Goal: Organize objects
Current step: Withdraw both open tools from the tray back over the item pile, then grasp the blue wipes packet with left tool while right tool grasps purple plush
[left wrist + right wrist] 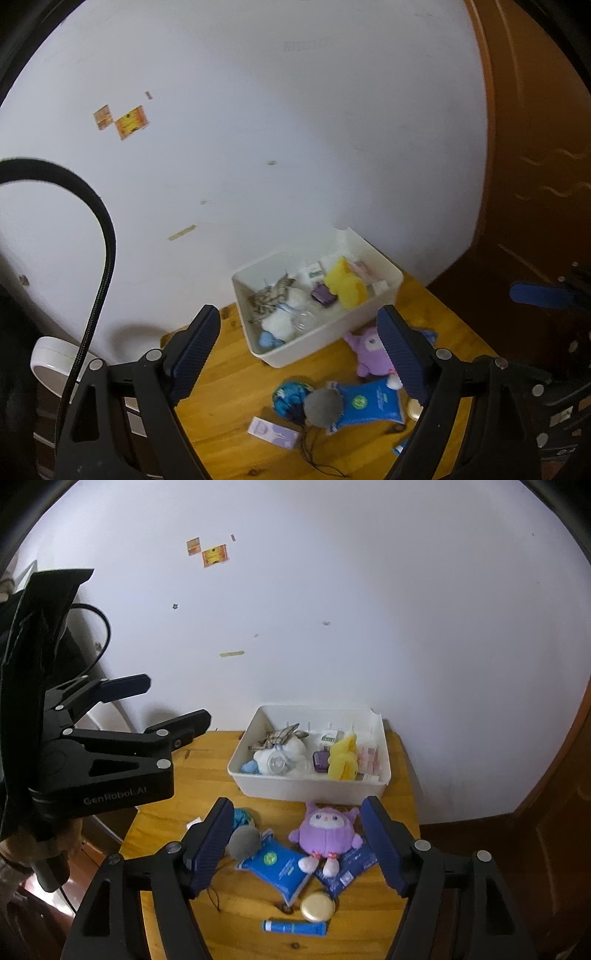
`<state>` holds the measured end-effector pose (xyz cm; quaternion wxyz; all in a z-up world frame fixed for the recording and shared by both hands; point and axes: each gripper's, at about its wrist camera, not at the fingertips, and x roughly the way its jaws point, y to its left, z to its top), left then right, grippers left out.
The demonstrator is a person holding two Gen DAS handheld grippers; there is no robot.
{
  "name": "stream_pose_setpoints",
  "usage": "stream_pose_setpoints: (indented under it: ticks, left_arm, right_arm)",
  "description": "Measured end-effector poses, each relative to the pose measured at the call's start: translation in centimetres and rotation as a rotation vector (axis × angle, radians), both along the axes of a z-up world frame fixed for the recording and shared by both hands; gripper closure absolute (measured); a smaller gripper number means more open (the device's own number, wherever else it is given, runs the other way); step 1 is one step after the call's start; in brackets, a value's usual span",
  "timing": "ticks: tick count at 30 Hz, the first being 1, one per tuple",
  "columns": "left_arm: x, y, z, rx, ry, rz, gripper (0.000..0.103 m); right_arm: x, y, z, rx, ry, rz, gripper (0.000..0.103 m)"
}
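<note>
A white bin (310,792) stands at the back of the wooden table (207,768), holding a yellow plush (343,757), white fluff and small packets. In front of it lie a purple plush (327,830), a blue pack (277,867), a grey pom-pom (243,842), a gold round tin (317,906) and a blue tube (293,926). My right gripper (295,849) hangs open above these, nothing between its pads. My left gripper (299,354) is open too, above the bin (310,347) and the purple plush (369,350). It also shows at the left of the right wrist view, left gripper (173,699).
The table is small and its back edge meets a white wall. A brown door (535,147) is on the right. A black cable (103,258) and a white round object (48,362) are on the left. A lilac box (273,432) and blue ball (290,398) lie near the front.
</note>
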<state>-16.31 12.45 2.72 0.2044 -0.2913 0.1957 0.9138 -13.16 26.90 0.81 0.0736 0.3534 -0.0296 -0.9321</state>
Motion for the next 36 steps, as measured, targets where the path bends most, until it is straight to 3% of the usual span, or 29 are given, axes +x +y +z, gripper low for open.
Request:
stream_pose_setpoints:
  ticks: [16, 27, 31, 36]
  left_arm:
    - [0.6, 2.1, -6.1, -0.149, -0.097, -0.171, 0.014]
    - [3.2, 4.4, -15.6, -0.475, -0.073, -0.468, 0.014]
    - [3.2, 4.9, -18.3, -0.519, -0.097, -0.530, 0.014]
    - [3.1, 5.6, -21.0, -0.566, -0.045, -0.602, 0.014]
  right_arm:
    - [3.5, 1.5, -5.7, 0.020, -0.075, -0.007, 0.030]
    - [0.1, 4.6, -8.9, -0.068, -0.163, -0.049, 0.030]
    - [-2.3, 5.4, -10.7, -0.114, -0.214, -0.056, 0.030]
    - [-5.7, 6.5, -13.0, -0.194, -0.288, -0.059, 0.030]
